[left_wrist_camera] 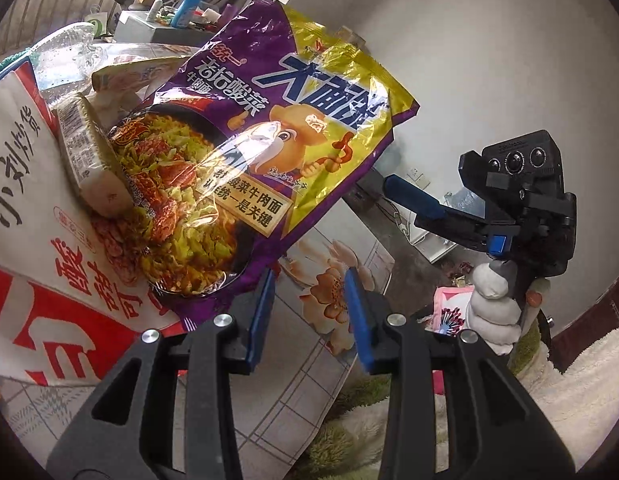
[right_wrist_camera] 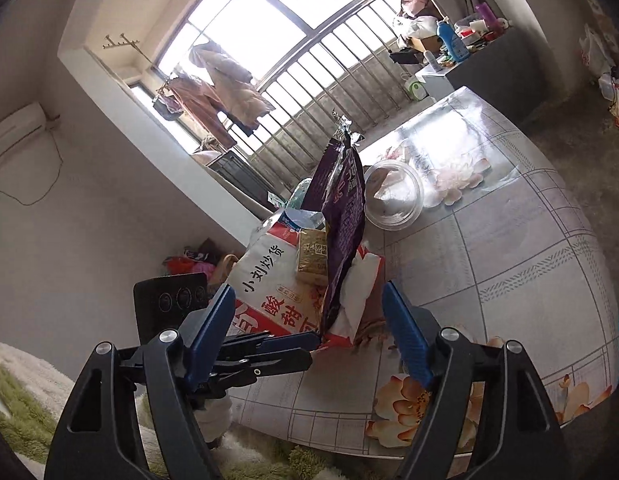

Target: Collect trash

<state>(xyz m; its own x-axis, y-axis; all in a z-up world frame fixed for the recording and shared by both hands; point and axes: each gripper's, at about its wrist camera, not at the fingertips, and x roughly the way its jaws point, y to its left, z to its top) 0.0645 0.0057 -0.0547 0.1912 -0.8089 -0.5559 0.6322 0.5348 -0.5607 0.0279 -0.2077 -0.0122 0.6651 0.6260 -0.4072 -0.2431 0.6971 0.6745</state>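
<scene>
Trash, noodle wrapper (left_wrist_camera: 269,128): purple and yellow, shiny, seen standing on edge in the mouth of a white and red bag (left_wrist_camera: 37,200). A small gold packet (left_wrist_camera: 89,148) is wedged in the same opening, just beside the wrapper. Crumpled clear plastic (left_wrist_camera: 69,52) is seen behind both.

Left tongs (left_wrist_camera: 309,280): jaws are parted a little, and only the tablecloth is seen in the gap. Nothing is pinched. The wrapper's lower edge lies just above and ahead of the tip of the left-hand finger. Whether it touches that tip cannot be told. The bag is spread ahead and to the left of these tongs.

Right tongs (right_wrist_camera: 307,292): jaws are spread wide and nothing is gripped. The bag and the upright wrapper are framed straight ahead, beyond the fingertips and clear of both pads. The left tongs are seen reaching in from the lower left, their tips at the bag's near corner. A clear plastic bowl (right_wrist_camera: 393,196) is noted farther ahead, to the right of the wrapper, on the table (right_wrist_camera: 509,260) with its flowered cloth.

From the left wrist view, the right tongs are held by a white-gloved hand (left_wrist_camera: 491,308), off to the right and well apart from the wrapper.
</scene>
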